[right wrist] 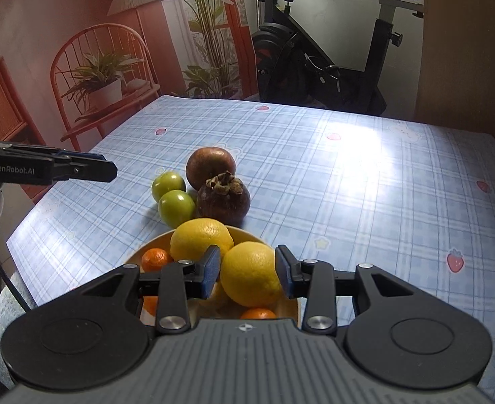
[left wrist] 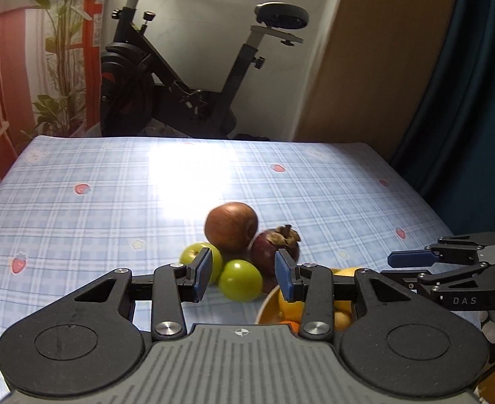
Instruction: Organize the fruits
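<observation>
A brown-red apple [left wrist: 231, 226], a dark mangosteen [left wrist: 270, 248] and two green fruits [left wrist: 240, 280] lie clustered on the checked tablecloth [left wrist: 112, 202]. A yellow bowl [right wrist: 281, 306] near the front holds two lemons [right wrist: 249, 272] and several small oranges [right wrist: 155, 258]. My left gripper [left wrist: 244, 277] is open and empty, just in front of the green fruits. My right gripper [right wrist: 247, 271] is open with its pads on either side of the nearer lemon in the bowl. The cluster also shows in the right wrist view, with the mangosteen [right wrist: 223, 198] closest to the bowl.
An exercise bike [left wrist: 180, 77] stands behind the table's far edge. A dark curtain [left wrist: 466, 101] hangs at the right. The left gripper's side [right wrist: 45, 167] reaches in at the left of the right wrist view. The right gripper [left wrist: 449, 269] shows at the right of the left wrist view.
</observation>
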The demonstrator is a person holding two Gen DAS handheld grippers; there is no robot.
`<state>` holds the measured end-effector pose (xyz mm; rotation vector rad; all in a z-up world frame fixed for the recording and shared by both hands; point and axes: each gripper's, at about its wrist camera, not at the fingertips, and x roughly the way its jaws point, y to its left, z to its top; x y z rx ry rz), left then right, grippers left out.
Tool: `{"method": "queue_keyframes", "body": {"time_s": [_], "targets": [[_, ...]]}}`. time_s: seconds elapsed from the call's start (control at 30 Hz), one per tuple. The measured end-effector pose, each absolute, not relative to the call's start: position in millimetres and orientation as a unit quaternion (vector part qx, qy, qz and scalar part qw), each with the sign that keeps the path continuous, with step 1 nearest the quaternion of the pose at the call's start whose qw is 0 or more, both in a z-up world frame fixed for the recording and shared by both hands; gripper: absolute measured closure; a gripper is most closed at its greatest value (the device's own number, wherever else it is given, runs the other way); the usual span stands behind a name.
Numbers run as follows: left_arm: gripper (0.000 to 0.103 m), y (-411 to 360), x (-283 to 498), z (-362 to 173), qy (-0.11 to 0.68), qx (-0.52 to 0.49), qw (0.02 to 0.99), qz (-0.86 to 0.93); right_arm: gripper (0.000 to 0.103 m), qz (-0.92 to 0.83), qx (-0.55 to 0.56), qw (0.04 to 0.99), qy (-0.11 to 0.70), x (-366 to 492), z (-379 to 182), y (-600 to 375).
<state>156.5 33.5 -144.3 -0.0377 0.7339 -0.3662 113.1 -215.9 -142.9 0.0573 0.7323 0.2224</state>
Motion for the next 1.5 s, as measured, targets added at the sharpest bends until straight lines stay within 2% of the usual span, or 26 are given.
{"method": "queue_keyframes", "body": {"time_s": [0.1,0.17,0.4,0.87,1.07,1.5], "targets": [[0.06,42,171,-141,0.361,-0.025,0.918,-0.163,0.057,0.115,0.029,0.928,0.352,130,-144,-211],[0.06,44,183,-142,0.369,-0.033,0.915,-0.161,0.049,0.12,0.03,0.929,0.349,141,-146,-207],[0.06,25,215,-154,0.394,-0.054,0.899,-0.182,0.038,0.139,0.026,0.923,0.358,179,-156,-191],[0.06,-6,255,-185,0.461,-0.074,0.855,-0.224,0.038,0.156,0.038,0.899,0.408,217,-182,-184],[0.055,-10,260,-196,0.48,-0.096,0.839,-0.236,0.037,0.16,0.037,0.893,0.42,222,-190,-183],[0.055,-14,263,-207,0.489,-0.092,0.835,-0.235,0.041,0.154,0.05,0.896,0.414,224,-195,-185]]}}
